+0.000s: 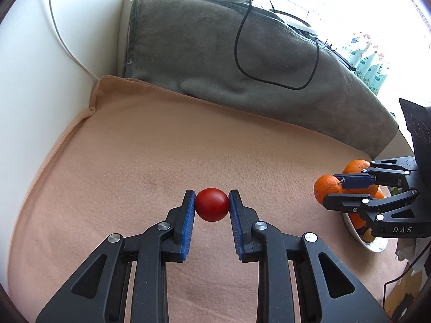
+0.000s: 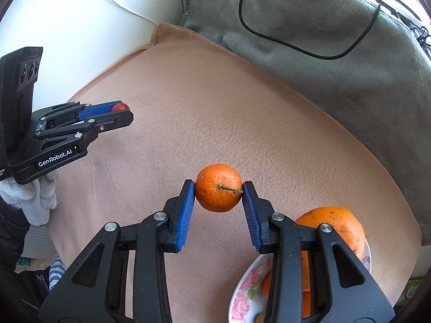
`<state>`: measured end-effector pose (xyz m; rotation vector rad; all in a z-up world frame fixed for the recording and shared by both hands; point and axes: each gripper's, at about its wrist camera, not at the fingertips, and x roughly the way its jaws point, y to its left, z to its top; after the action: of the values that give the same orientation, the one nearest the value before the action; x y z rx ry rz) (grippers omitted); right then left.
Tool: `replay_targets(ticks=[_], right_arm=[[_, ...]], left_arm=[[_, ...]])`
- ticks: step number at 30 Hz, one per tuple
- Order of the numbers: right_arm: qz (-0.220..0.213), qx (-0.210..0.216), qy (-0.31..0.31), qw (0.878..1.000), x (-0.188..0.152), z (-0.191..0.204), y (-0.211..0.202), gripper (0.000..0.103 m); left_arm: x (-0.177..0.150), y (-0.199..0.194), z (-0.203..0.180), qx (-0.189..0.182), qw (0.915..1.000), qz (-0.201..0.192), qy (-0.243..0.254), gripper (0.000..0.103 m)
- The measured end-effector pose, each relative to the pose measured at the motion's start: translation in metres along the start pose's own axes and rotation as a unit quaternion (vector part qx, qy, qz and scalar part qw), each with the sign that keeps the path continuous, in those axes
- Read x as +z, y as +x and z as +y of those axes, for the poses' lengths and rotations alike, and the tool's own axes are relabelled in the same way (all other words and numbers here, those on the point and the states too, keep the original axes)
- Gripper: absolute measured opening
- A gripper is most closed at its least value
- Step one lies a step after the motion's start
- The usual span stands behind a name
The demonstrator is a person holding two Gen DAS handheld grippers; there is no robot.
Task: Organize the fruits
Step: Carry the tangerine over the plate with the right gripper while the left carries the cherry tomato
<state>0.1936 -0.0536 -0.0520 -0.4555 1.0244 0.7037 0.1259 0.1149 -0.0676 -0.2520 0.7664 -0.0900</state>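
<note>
My left gripper (image 1: 212, 205) is shut on a small red tomato (image 1: 212, 204), held above the peach cloth (image 1: 161, 148). From the right wrist view the same gripper (image 2: 122, 111) shows at the left with the tomato (image 2: 120, 106) peeking out between its fingers. A stemmed mandarin (image 2: 218, 187) sits between the blue pads of my right gripper (image 2: 218, 188), which is shut on it and lifted off the cloth (image 2: 242, 107). In the left wrist view that gripper (image 1: 332, 191) holds the mandarin (image 1: 326, 189) at the right, over a floral plate (image 2: 242, 296) with larger oranges (image 2: 339, 226).
A grey folded blanket (image 1: 242, 53) with a looped black cable (image 1: 274, 62) lies behind the cloth. A white wall and white cord (image 1: 62, 40) stand at the left. The plate (image 1: 371, 246) sits at the cloth's right edge. A gloved hand (image 2: 32, 196) holds the left gripper.
</note>
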Motion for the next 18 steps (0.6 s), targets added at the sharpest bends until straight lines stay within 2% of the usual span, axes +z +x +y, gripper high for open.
replay_targets(ticks=[18], right_arm=[[-0.08,0.015,0.054,0.995,-0.05,-0.023,-0.081,0.038]], left_arm=[[-0.006,-0.037,-0.074,-0.049,0.9972,-0.029,0.049,0.024]])
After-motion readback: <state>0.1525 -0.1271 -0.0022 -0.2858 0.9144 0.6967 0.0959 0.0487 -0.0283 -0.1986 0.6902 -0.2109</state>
